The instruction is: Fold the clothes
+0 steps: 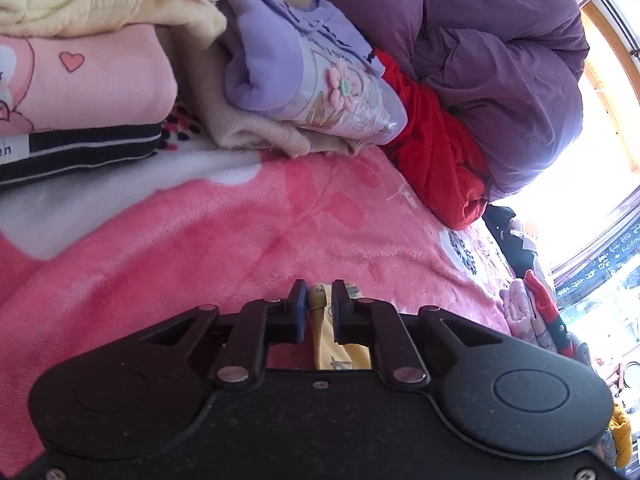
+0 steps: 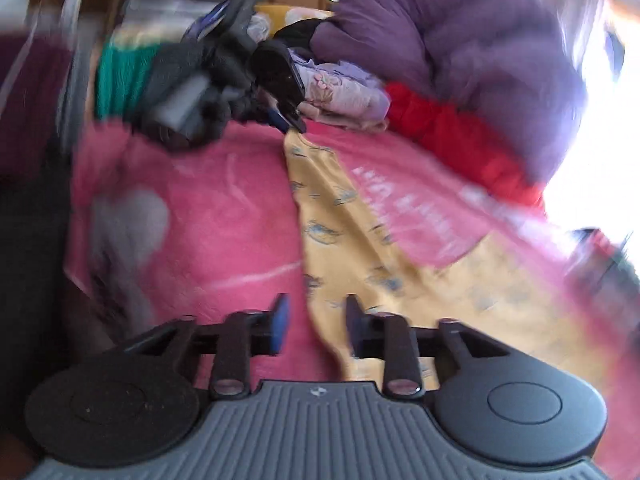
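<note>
My left tongs grip the far corner of the yellow printed garment, spread on the pink blanket. My right tongs stand open beside its near edge. Recommendation: seat that edge fully before clamping, keep cloth taut.

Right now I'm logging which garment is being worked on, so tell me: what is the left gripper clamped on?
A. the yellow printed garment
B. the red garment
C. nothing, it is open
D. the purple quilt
A: in the left wrist view the left gripper has its blue pads closed on a fold of the yellow printed garment; the right wrist view shows that same cloth trailing across the pink blanket.
</note>
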`<state>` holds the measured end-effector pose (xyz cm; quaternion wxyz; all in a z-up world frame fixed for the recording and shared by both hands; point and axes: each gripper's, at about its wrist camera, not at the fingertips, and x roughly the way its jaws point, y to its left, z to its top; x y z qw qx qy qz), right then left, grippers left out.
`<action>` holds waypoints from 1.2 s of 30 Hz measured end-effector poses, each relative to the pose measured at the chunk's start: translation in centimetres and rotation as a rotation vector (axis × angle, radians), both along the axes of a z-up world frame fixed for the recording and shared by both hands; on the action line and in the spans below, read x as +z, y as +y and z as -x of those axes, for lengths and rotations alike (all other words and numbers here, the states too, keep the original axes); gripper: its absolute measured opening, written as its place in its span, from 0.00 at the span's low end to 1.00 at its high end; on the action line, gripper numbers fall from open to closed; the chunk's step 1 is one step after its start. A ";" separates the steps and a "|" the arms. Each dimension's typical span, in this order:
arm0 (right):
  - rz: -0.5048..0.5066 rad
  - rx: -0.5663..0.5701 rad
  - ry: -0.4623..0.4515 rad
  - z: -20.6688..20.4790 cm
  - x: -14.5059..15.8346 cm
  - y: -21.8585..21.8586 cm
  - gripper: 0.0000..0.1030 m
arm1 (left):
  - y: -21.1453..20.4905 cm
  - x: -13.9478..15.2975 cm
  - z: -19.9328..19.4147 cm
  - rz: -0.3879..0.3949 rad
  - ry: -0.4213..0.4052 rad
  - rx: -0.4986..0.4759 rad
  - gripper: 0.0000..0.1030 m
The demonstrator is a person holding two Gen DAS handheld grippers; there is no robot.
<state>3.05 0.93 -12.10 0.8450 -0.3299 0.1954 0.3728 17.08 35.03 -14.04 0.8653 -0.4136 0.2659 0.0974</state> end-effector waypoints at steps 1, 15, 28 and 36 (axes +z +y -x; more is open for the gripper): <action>0.066 0.020 -0.046 0.4 -0.6 0.6 0.37 | 0.1 -0.1 0.0 0.013 0.005 -0.007 0.15; -0.070 -0.005 0.209 -4.1 0.6 3.1 0.03 | -0.9 -0.4 -0.6 -0.076 0.028 -0.018 0.06; 0.099 0.066 -0.025 -0.7 -0.8 5.6 0.47 | -1.0 -0.6 -0.7 -0.060 0.071 -0.011 0.13; 0.045 0.005 0.214 -5.4 -0.7 7.6 0.03 | -1.9 -0.4 -0.8 -0.170 0.063 -0.027 0.04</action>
